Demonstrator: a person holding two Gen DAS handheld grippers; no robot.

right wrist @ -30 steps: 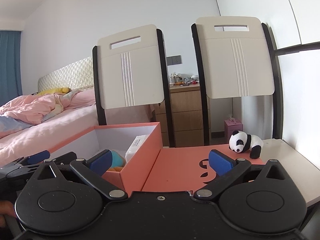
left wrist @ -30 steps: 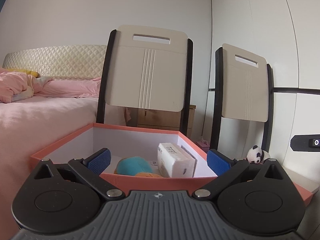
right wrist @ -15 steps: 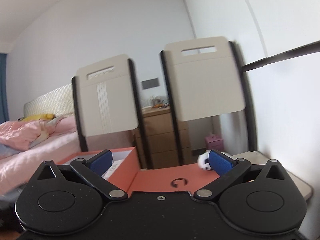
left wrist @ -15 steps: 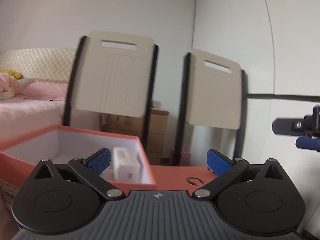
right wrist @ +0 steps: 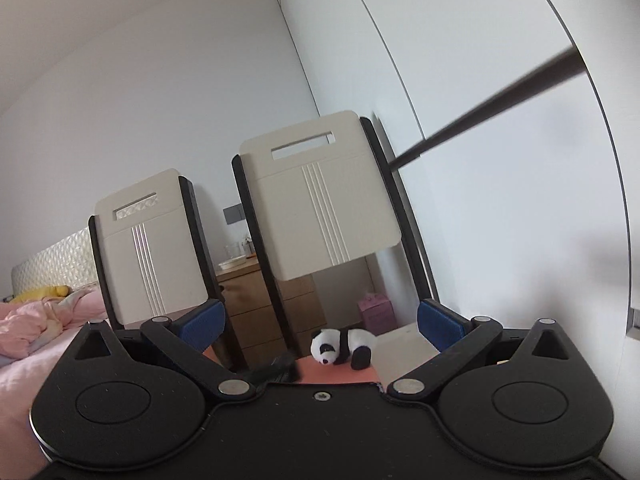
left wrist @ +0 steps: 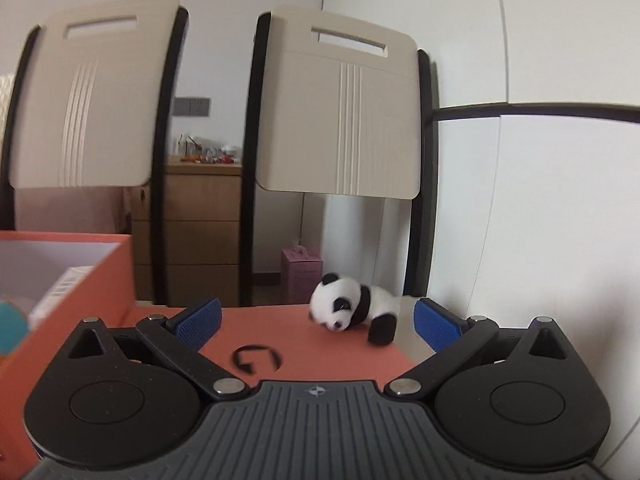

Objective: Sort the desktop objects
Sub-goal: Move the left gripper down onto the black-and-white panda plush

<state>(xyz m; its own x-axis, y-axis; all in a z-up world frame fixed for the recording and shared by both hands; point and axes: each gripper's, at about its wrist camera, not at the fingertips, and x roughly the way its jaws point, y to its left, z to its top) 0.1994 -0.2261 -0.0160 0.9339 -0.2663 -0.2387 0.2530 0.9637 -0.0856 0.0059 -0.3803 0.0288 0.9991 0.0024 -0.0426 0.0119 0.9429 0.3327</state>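
A small black-and-white panda plush (left wrist: 352, 313) lies on the far edge of the flat orange box lid (left wrist: 304, 344), half on the white table. My left gripper (left wrist: 318, 318) is open, and the panda sits just beyond and between its blue fingertips. At the left stands the open orange box (left wrist: 100, 280), holding a white packet (left wrist: 60, 288) and a teal item (left wrist: 12, 326). In the right wrist view the panda plush (right wrist: 342, 346) lies ahead, between the pads of my open right gripper (right wrist: 320, 320), which is higher and farther back.
Two cream folding chairs (left wrist: 340, 120) stand behind the table, with a wooden drawer unit (left wrist: 200, 232) and a pink box (left wrist: 302, 276) on the floor beyond. A white wall (left wrist: 540, 200) runs along the right. A bed with pink bedding (right wrist: 40, 320) lies at the left.
Both grippers swung right, away from the orange box, and now face the panda. The left gripper has come close to it. The right gripper has tilted upward. Both stayed open.
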